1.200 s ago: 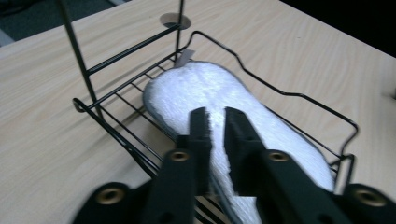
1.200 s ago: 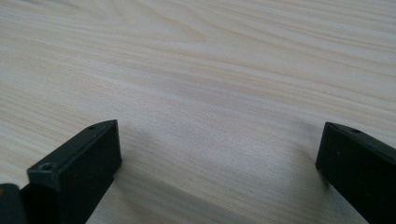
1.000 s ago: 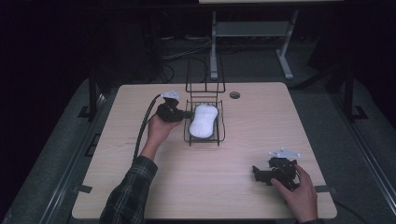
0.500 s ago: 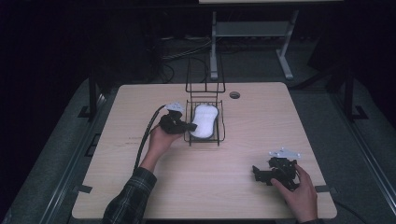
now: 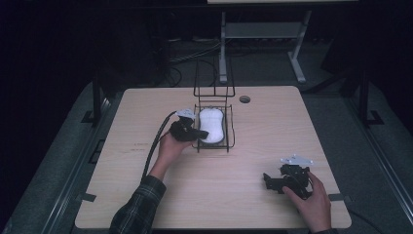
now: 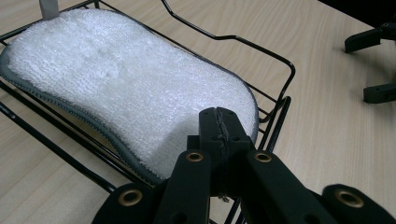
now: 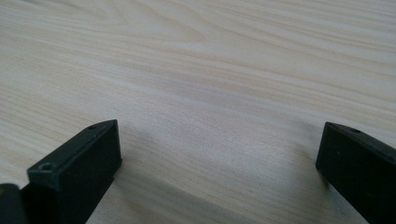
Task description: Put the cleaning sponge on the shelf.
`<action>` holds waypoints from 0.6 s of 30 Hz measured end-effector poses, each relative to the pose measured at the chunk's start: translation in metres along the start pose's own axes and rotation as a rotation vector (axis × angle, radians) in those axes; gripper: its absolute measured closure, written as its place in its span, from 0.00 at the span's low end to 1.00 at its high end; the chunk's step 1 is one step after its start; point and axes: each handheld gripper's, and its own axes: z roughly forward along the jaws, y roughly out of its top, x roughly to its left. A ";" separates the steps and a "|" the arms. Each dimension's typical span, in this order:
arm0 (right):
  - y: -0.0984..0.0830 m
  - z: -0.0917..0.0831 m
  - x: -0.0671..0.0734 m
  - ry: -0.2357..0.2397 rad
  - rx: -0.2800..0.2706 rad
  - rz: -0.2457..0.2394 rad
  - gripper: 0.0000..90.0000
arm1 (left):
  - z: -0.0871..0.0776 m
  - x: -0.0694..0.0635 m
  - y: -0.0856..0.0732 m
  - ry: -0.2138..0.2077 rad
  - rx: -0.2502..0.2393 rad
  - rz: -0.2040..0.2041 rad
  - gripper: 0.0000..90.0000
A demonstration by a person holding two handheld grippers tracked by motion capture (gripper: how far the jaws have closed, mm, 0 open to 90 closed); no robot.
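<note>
Near the middle of the high view, a black wire rack (image 5: pixel 214 127) stands on the pale wooden surface (image 5: pixel 253 146), with a white scrubbing pad (image 5: pixel 211 124) lying flat in its tray. Just left of the rack, the left gripper (image 5: pixel 195 133) reaches over the tray's lower left corner. Its fingers (image 6: pixel 219 128) are pressed together with nothing between them, their tips over the rounded near end of the pad close to its grey stitched border (image 6: pixel 116 144); whether they touch it cannot be told. Directly beyond that end run the tray's rim wires (image 6: pixel 280 100), so there is little room there. Behind the tray, the rack's tall back frame (image 5: pixel 213 78) rises toward the far edge of the surface.

At the lower right of the high view, the right gripper (image 5: pixel 271 182) rests on the surface, well apart from the rack and near the front edge. Its fingers (image 7: pixel 79 163) stand wide apart over bare wood. Between rack and right gripper lies a broad open stretch of surface, and another to the left of the left forearm (image 5: pixel 146 195).
</note>
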 end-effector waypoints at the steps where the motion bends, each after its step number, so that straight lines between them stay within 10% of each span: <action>1: 0.000 0.000 0.000 0.000 0.000 0.000 0.00 | 0.000 0.000 0.000 0.000 0.000 0.000 0.99; 10: 0.000 0.000 0.000 0.000 0.000 0.000 0.00 | -0.011 -0.002 0.003 0.004 0.013 -0.001 0.99; 18: 0.000 0.000 0.000 0.000 0.000 0.000 0.00 | -0.032 -0.009 0.000 0.038 0.008 -0.010 0.80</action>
